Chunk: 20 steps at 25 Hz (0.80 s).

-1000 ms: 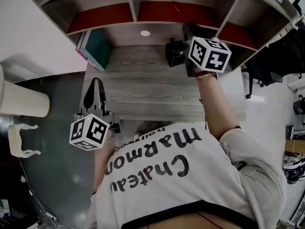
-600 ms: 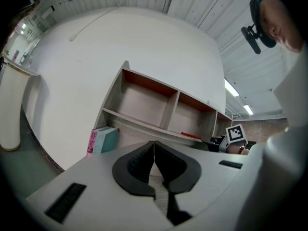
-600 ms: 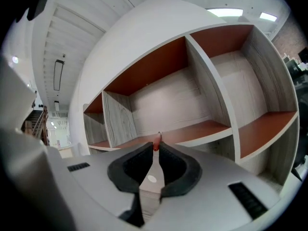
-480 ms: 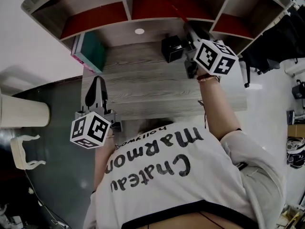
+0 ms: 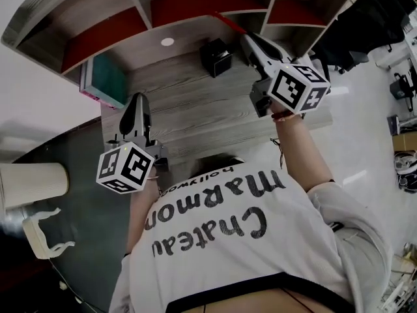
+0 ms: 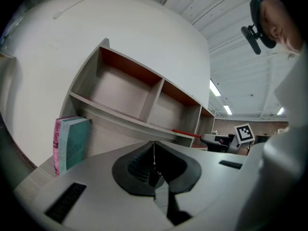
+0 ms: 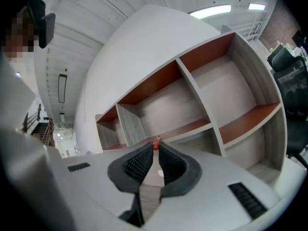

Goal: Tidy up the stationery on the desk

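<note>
A thin red pen [image 5: 226, 24] sticks out beyond the tips of my right gripper [image 5: 247, 39], which is shut on it, raised over the back of the wooden desk [image 5: 195, 109] near the shelf unit [image 5: 195, 5]. In the right gripper view only the pen's red end [image 7: 155, 145] shows between the jaws. A small black pen holder [image 5: 215, 56] stands on the desk just left of that gripper. My left gripper [image 5: 139, 100] hovers over the desk's left front edge, shut with nothing in it [image 6: 154, 150]. From there the red pen [image 6: 186, 132] is seen before the shelf.
A teal book with a pink spine [image 5: 104, 78] leans at the desk's back left, also in the left gripper view [image 6: 71, 141]. A small white disc [image 5: 167, 42] lies near the back. A pale cylindrical bin [image 5: 32, 182] stands on the floor at left, a black chair [image 5: 365, 18] at right.
My right gripper has risen from beside the black pen holder and swung toward the shelf, with the red pen now showing past its tips. The left gripper has shifted slightly forward.
</note>
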Motion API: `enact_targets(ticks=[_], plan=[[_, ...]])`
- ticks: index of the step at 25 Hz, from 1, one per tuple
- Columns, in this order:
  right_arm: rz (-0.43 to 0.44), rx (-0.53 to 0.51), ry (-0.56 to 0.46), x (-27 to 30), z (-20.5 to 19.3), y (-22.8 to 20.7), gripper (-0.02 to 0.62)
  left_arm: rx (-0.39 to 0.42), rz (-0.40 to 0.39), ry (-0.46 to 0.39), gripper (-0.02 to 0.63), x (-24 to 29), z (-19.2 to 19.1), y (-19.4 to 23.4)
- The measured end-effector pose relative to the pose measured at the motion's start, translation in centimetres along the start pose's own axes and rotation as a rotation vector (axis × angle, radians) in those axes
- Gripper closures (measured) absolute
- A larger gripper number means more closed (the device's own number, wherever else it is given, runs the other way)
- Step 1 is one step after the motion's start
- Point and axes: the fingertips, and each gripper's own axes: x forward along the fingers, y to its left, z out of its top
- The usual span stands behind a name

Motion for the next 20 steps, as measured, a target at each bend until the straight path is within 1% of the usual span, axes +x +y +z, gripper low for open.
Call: enact_targets(ticks=[5,10,15,18,20], plan=[[-0.02,0.013,-0.005,-2.4,-0.7,0.3,0.548,0.007,-0.087,0.048,0.589,2.1,-1.2,-1.8],[-0.07,0.003,0.031,-4.2,-2.1,-0.2,0.548,0.007,-0.154,0.103,0.589,3.5,-2.7,-3.4],[-0.114,-0.005,0.092,-5.3,-4.3,-1.0,0.548,-0.004,-0.185,0.15,0.589,4.1,-4.4,-4.3],[-0.129,-0.006,0.135,-5.1,-5.8,-1.7,0.548,-0.013,-0.183,0.17,0.589,4.5,-5.3,-4.3],[-0.135,-0.029,0.173,-4.8,-6.9,-2.1,0.548,-0.024,-0.17,0.181,0.589,4.4,-5.9,-4.0]])
